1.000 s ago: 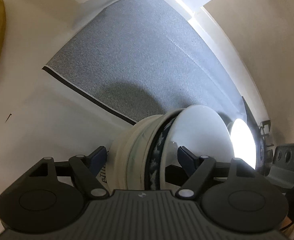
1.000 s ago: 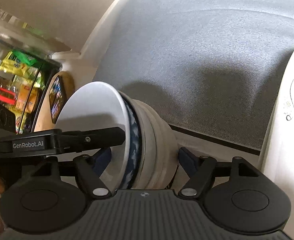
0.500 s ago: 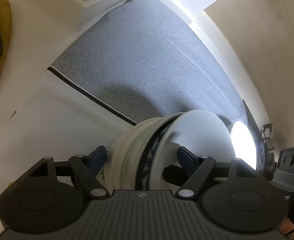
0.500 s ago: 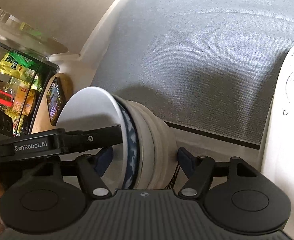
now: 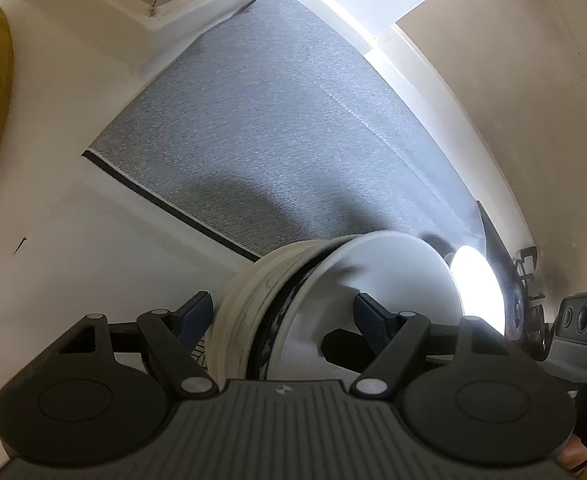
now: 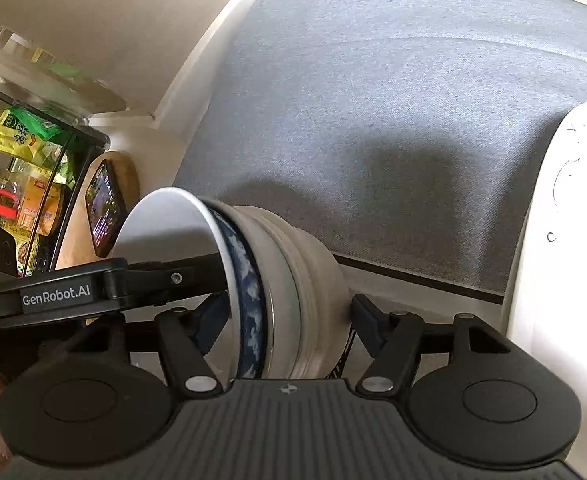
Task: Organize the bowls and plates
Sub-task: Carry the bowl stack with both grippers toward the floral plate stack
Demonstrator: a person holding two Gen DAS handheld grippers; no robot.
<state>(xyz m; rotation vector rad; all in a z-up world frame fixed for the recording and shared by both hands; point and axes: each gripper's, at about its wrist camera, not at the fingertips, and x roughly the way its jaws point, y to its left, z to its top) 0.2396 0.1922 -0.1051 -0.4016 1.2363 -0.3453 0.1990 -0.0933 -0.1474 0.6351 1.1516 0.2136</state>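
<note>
A stack of nested bowls (image 5: 293, 292) lies on its side, with a white bowl innermost, a blue-patterned one behind it and cream ones outside. My left gripper (image 5: 281, 312) is shut on it, one finger on the cream base and the other inside the white bowl. In the right wrist view the same stack (image 6: 285, 272) sits between the fingers of my right gripper (image 6: 289, 314). These jaws have been narrowing, and the pads rest inside the white bowl and against the base. The left gripper's finger (image 6: 133, 280) also reaches into the white bowl.
A grey mat (image 5: 273, 140) covers the white counter beyond the stack. A phone on a wooden board (image 6: 103, 208) lies at the left beside a black rack of snack packets (image 6: 21, 168). A bright white plate (image 5: 477, 284) and a large white object (image 6: 573, 220) stand at the right.
The right gripper's fingers have drawn a little closer together around the stack. In the left wrist view the stack has tipped slightly. Both hands have stayed nearly in place.
</note>
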